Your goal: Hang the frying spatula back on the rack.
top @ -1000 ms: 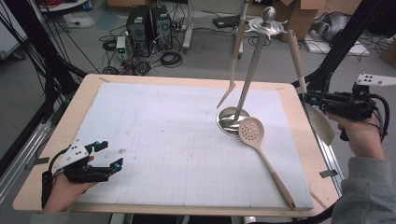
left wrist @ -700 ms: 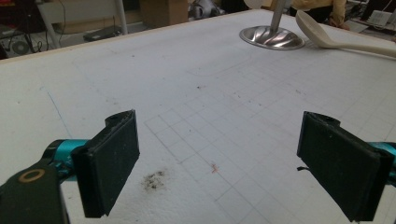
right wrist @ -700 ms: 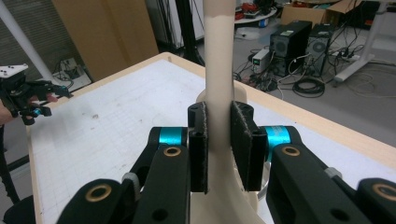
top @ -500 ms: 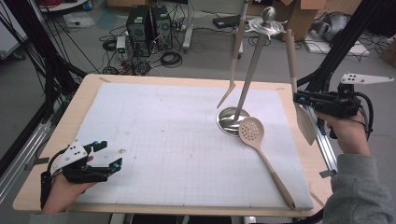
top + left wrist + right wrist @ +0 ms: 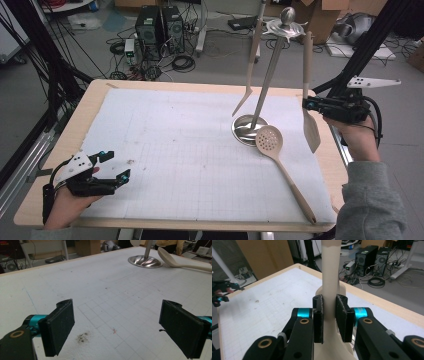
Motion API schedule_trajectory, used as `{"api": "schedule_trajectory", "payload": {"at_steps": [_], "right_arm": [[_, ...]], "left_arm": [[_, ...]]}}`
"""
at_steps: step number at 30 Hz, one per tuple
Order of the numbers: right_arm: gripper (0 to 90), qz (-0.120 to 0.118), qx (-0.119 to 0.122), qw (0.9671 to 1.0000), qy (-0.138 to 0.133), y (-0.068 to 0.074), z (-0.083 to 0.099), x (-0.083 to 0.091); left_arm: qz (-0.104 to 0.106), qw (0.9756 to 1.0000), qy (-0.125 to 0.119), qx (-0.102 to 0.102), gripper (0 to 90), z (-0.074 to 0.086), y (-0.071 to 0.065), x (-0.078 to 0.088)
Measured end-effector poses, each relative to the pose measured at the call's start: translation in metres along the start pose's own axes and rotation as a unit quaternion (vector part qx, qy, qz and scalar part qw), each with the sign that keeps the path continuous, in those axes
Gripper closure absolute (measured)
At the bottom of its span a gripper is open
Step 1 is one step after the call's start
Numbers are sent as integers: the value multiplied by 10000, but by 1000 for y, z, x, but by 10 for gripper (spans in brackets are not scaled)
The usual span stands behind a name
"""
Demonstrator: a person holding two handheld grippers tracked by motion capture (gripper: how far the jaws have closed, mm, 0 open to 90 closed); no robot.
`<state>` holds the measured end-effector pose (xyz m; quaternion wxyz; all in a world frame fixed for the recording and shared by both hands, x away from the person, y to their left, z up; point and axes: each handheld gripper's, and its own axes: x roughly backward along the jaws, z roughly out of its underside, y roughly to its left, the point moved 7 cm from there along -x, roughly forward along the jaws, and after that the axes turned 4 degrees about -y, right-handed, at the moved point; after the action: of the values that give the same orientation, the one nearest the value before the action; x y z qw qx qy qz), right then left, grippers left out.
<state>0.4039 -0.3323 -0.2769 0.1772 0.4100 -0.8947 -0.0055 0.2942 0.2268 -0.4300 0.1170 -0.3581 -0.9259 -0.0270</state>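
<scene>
Covering the table (image 5: pixel 90 107), gridded white mat (image 5: pixel 165 145) (computers (image 5: pixel 160 27) beyond)

Spatula (image 5: pixel 329 270) handle top beyond frame

Black right gripper (image 5: pixel 329 320) with teal collars, brass rivets; grey sleeve (image 5: pixel 372 200).

Slotted spoon (image 5: pixel 270 140) beside stand base (image 5: pixel 242 131)
</scene>
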Motion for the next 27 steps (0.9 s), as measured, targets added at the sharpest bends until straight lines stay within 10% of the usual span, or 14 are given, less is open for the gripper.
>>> {"api": "schedule_trajectory", "payload": {"at_steps": [27], "right_arm": [[777,180,-7,9998,18,2,-1,-40]], "left_arm": [[-30,10000,-42,-11,133,-1,1,4]]}}
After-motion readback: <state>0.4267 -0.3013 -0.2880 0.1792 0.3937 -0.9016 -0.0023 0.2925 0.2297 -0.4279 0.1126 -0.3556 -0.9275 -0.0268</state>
